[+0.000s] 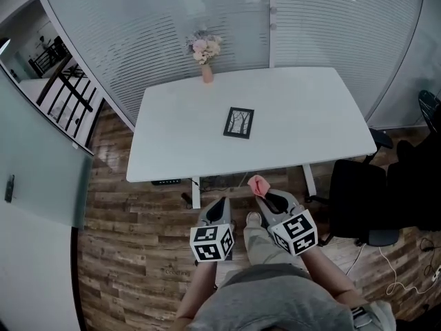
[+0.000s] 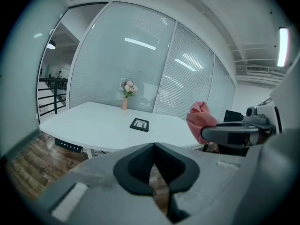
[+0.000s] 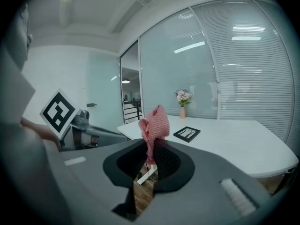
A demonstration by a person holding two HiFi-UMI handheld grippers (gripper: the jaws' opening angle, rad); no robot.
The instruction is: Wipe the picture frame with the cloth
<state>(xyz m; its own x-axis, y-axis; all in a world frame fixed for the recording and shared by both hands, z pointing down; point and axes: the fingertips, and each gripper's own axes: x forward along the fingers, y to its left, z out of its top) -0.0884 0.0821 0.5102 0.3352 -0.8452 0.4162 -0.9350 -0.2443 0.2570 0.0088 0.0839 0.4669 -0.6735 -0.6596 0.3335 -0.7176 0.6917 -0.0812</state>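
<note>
A black picture frame lies flat near the middle of the white table; it also shows as the frame and the frame. My right gripper is shut on a pink cloth, which sticks up from its jaws as the cloth and appears as the cloth. My left gripper is shut with nothing between its jaws. Both grippers hang over the wooden floor, short of the table's near edge.
A small vase of flowers stands at the table's far edge. A black office chair sits to the right of the table. Glass walls with blinds run behind the table. The person's legs and shoe are below the grippers.
</note>
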